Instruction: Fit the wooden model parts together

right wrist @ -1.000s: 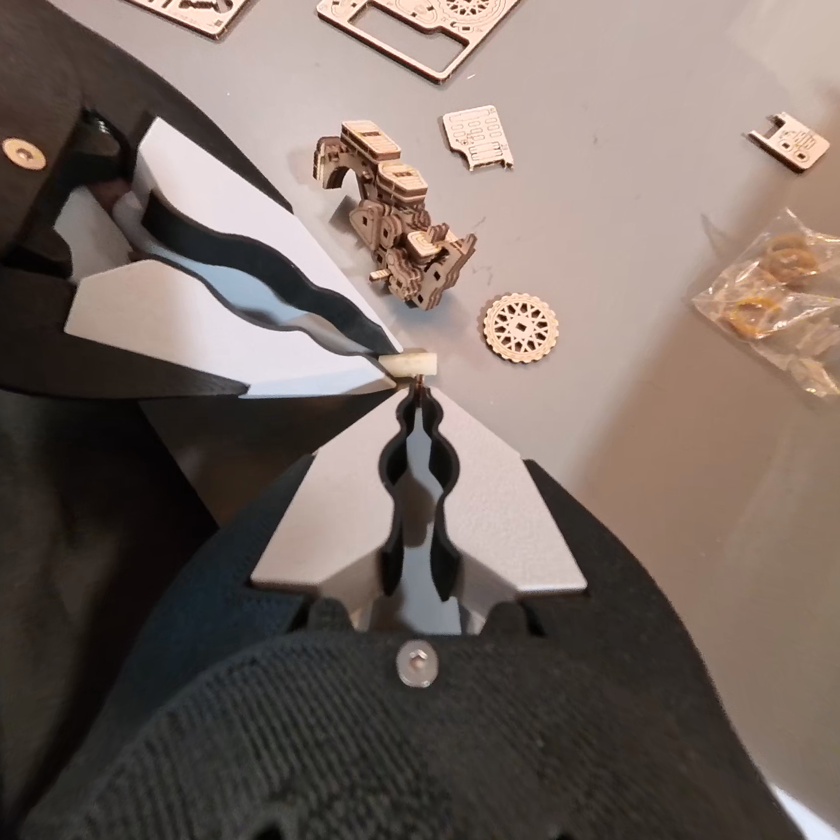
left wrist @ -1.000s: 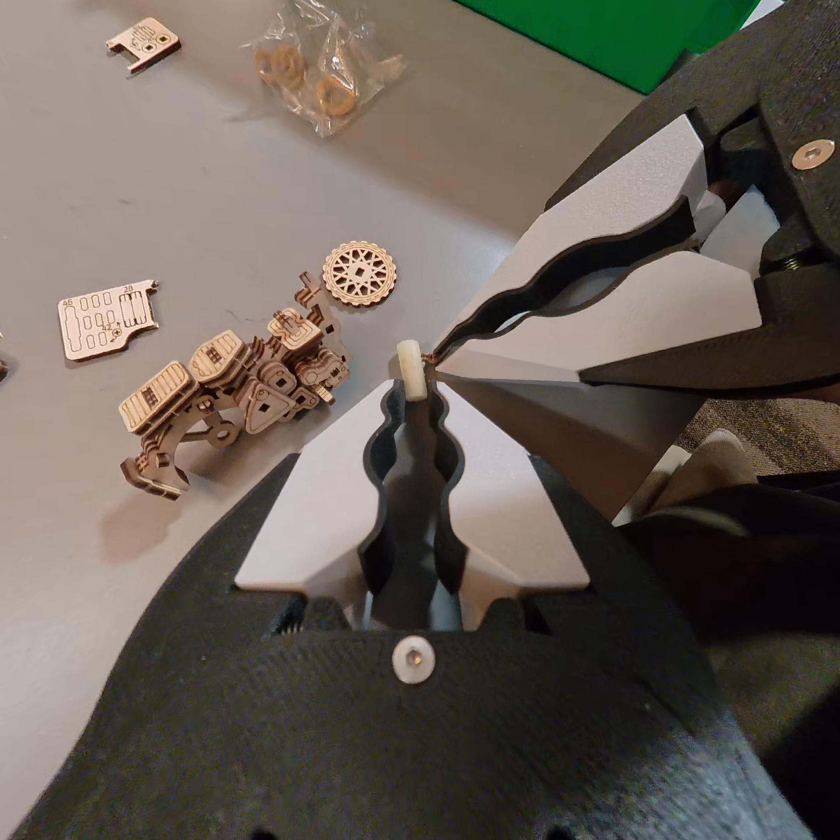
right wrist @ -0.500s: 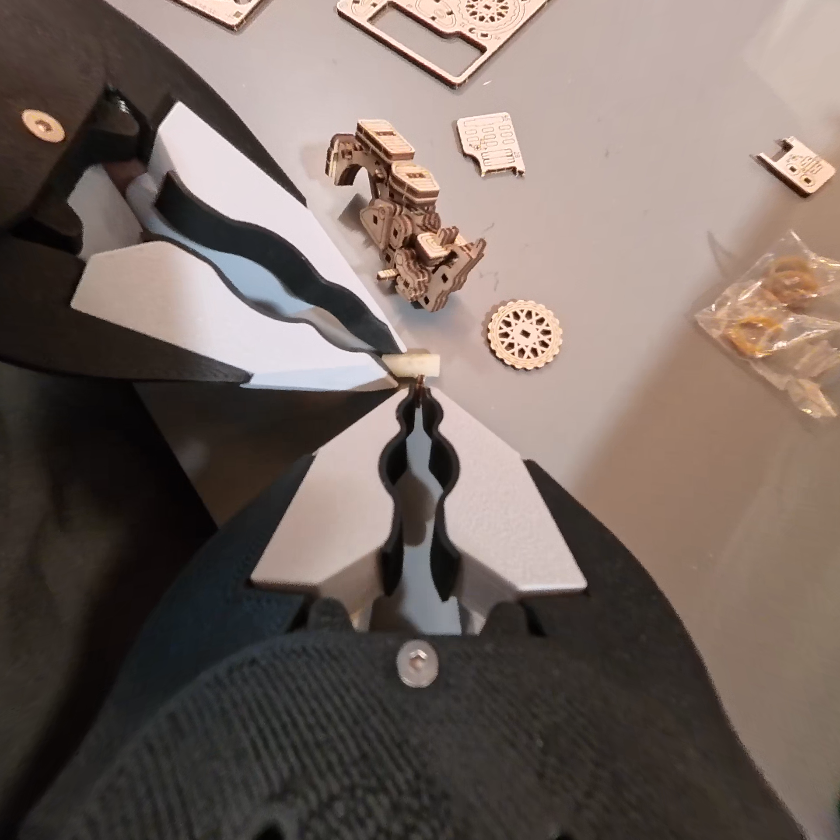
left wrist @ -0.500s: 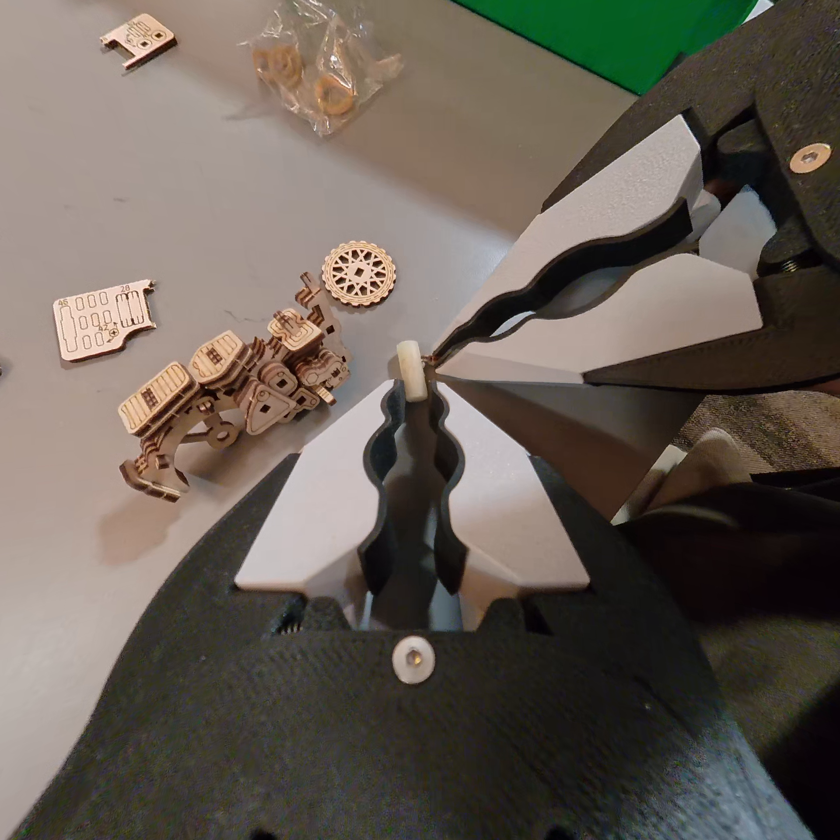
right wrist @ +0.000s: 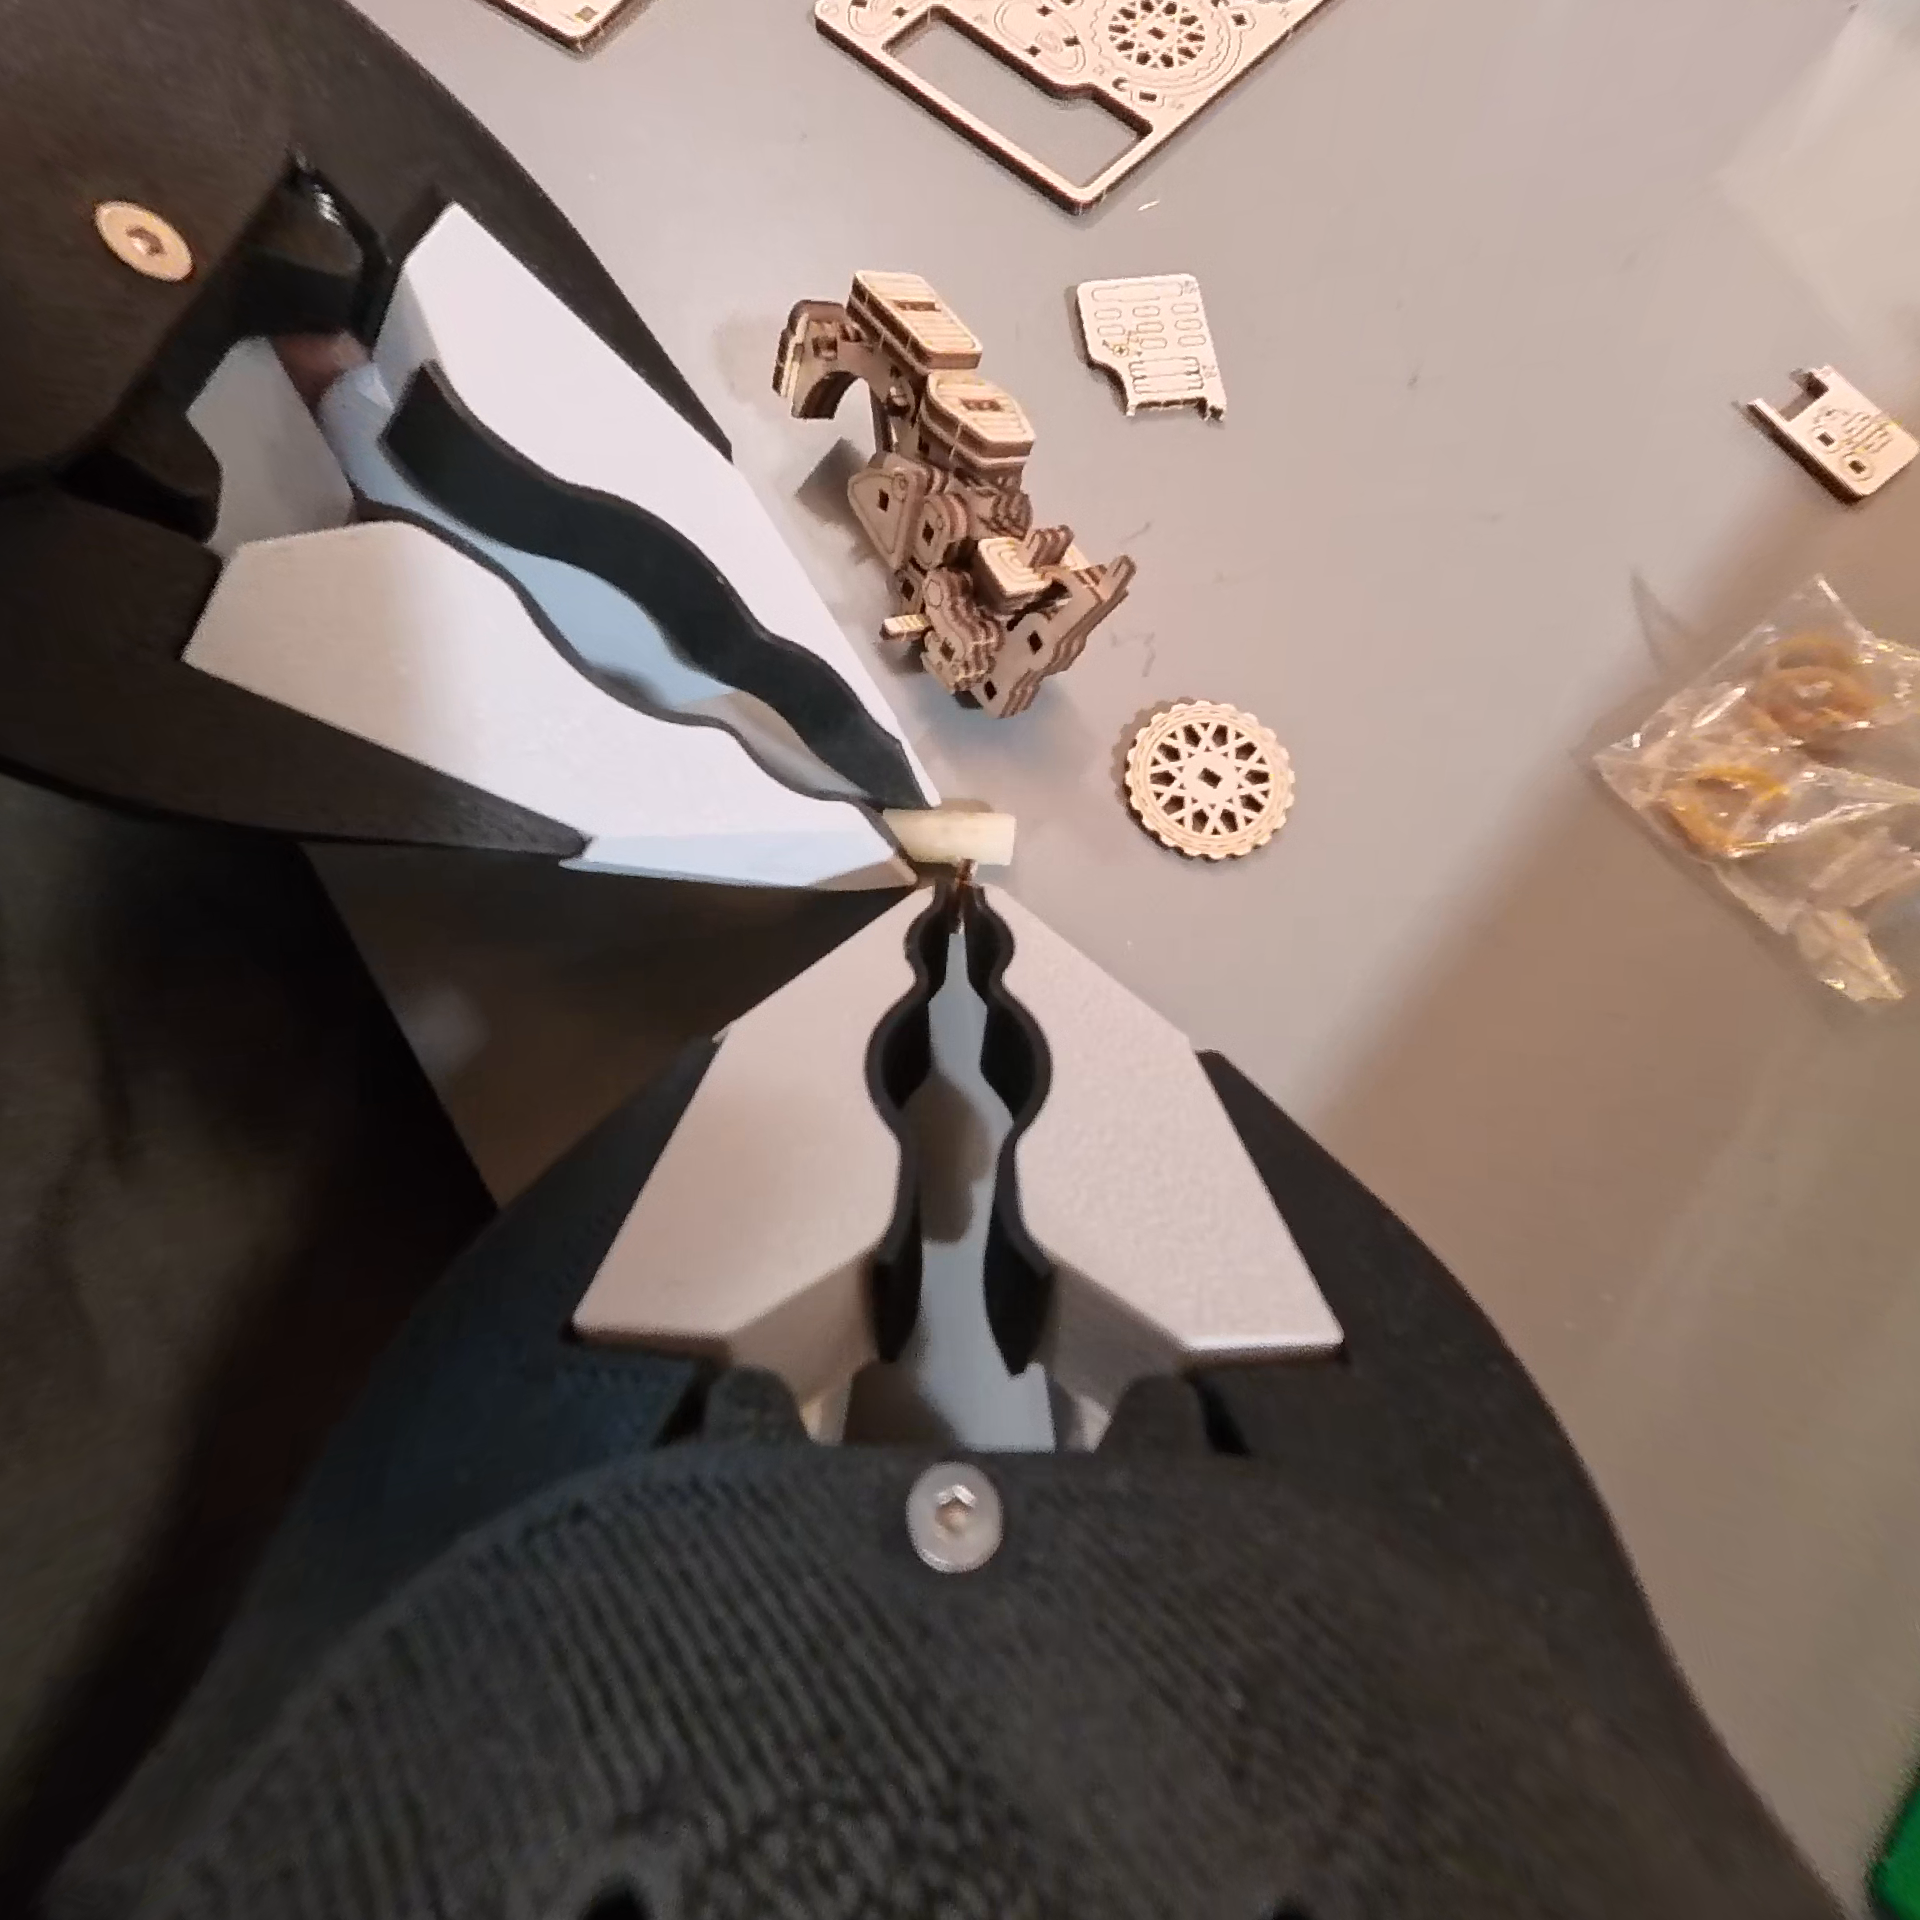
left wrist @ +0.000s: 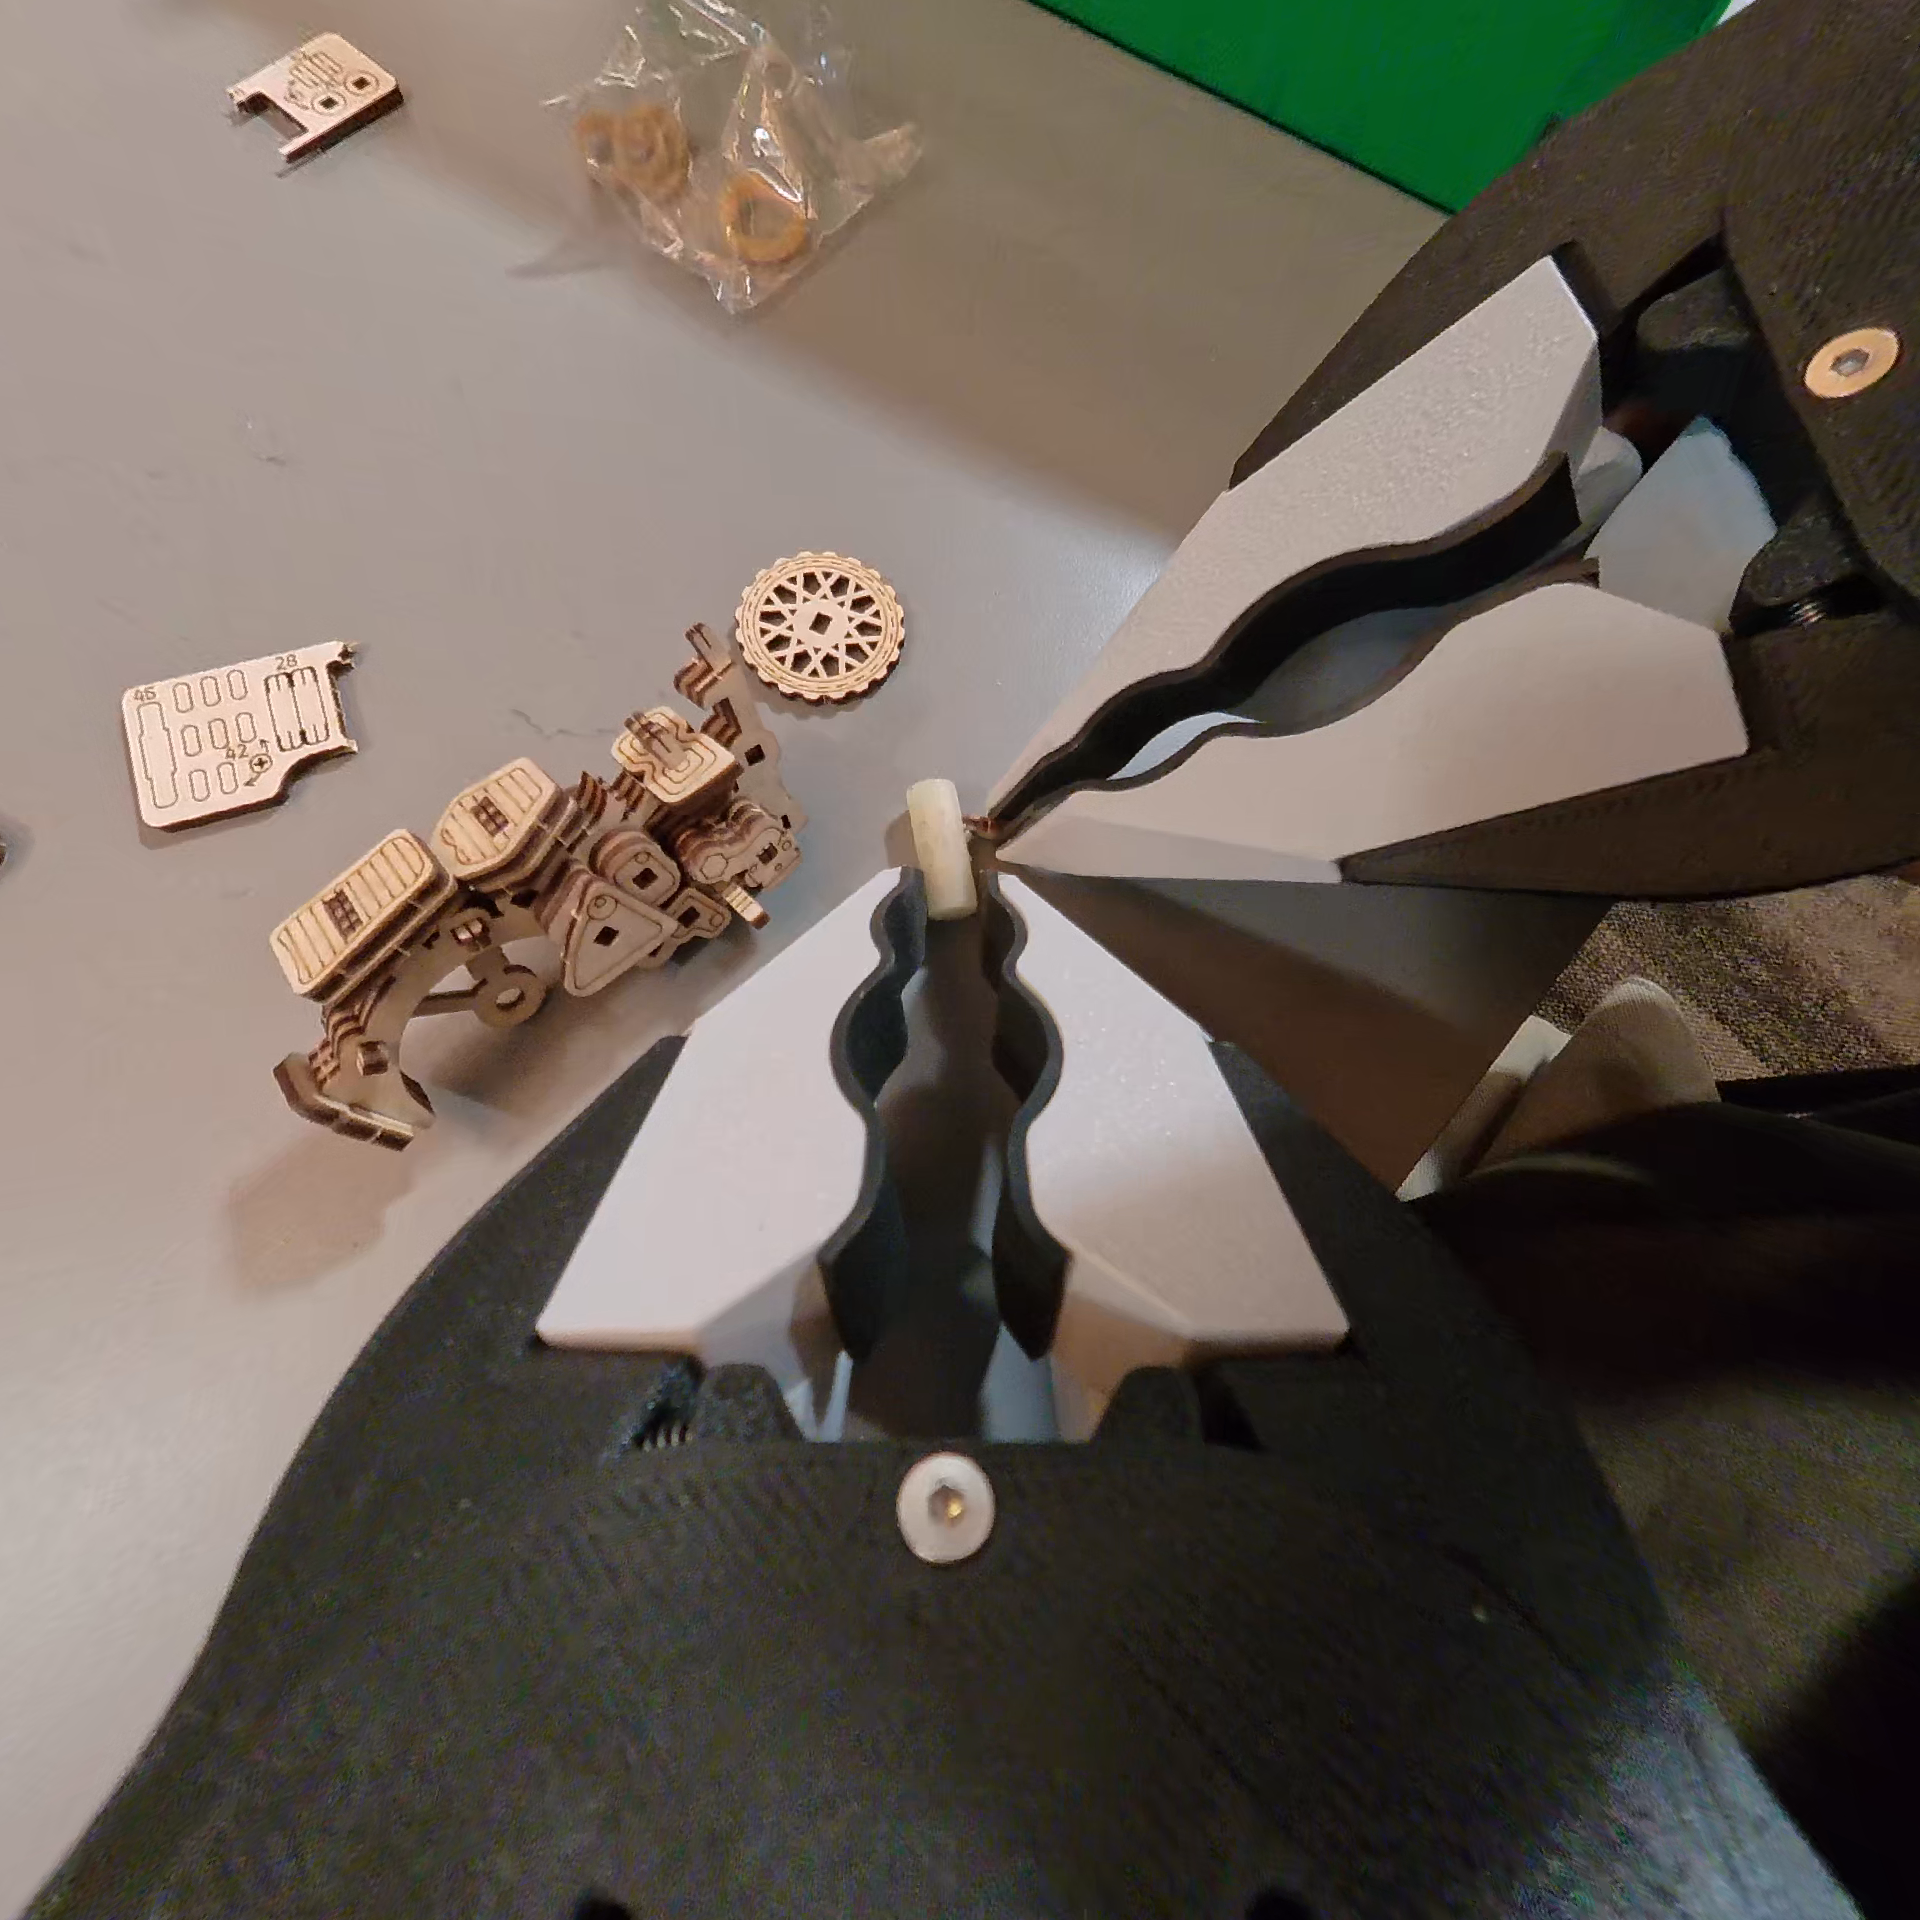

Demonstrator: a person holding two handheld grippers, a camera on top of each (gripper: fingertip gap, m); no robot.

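- White roller pinched at the left tool tip, raised off the grey surface.
- Right tool clamped on a thin brown pin, its end meeting the roller's side.
- Half-built wooden model lies left of the left tool.
- Spoked wooden wheel just beyond it.
- Bagged rings farther ahead.

Table: a plain grey tabletop is filling most of both views, lightly scuffed.
Backdrop: a bright green surface is showing beyond the far edge.
Floor: dark speckled carpet is showing at right.
Light: soft light is casting faint shadows.
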